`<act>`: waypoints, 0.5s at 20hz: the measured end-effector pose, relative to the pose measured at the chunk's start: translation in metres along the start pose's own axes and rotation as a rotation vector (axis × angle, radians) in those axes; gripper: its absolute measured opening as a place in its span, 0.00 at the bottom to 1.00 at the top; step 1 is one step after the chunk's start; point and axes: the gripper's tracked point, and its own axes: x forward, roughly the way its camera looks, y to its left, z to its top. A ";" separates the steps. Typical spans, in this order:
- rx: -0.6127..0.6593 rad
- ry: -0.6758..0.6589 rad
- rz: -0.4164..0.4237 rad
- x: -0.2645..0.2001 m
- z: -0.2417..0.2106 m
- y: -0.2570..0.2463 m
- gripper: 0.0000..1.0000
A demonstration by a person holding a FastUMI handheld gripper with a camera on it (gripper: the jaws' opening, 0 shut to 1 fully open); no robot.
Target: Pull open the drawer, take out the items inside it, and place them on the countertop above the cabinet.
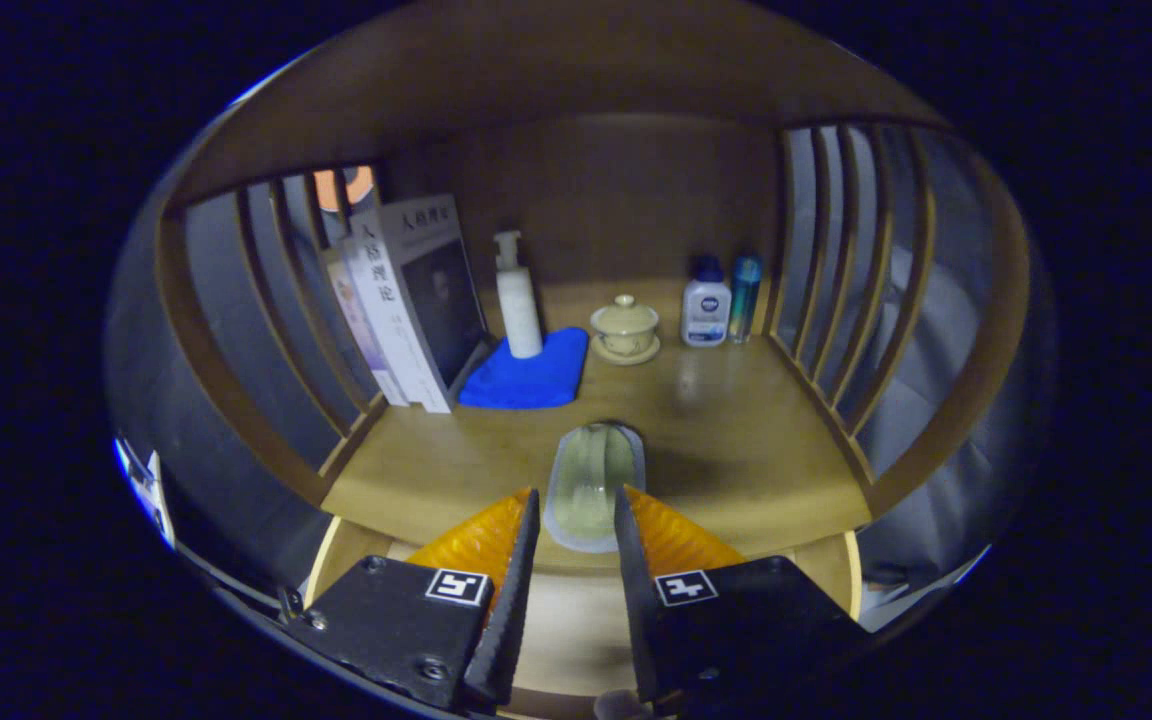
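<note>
I'm holding a translucent pale-green oblong case (594, 485), rounded at both ends, between my fingers (626, 535); both are pressing its near end. It's pointing straight ahead, far end reaching out over the wooden countertop (736, 440), roughly level. Whether it's touching the surface, can't tell. The open drawer (576, 620) is sitting below my fingers, light wood inside.

Leaning books (406, 300), pump bottle (518, 297) on blue cloth (528, 375), lidded cup (625, 327), white bottle (706, 305), perhaps a teal spray can (744, 292)
</note>
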 end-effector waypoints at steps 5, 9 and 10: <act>-0.010 -0.220 -0.024 -0.058 -0.024 -0.009 0.67; -0.010 -0.341 -0.027 -0.100 -0.069 -0.011 1.00; -0.022 -0.363 -0.023 -0.107 -0.082 -0.009 1.00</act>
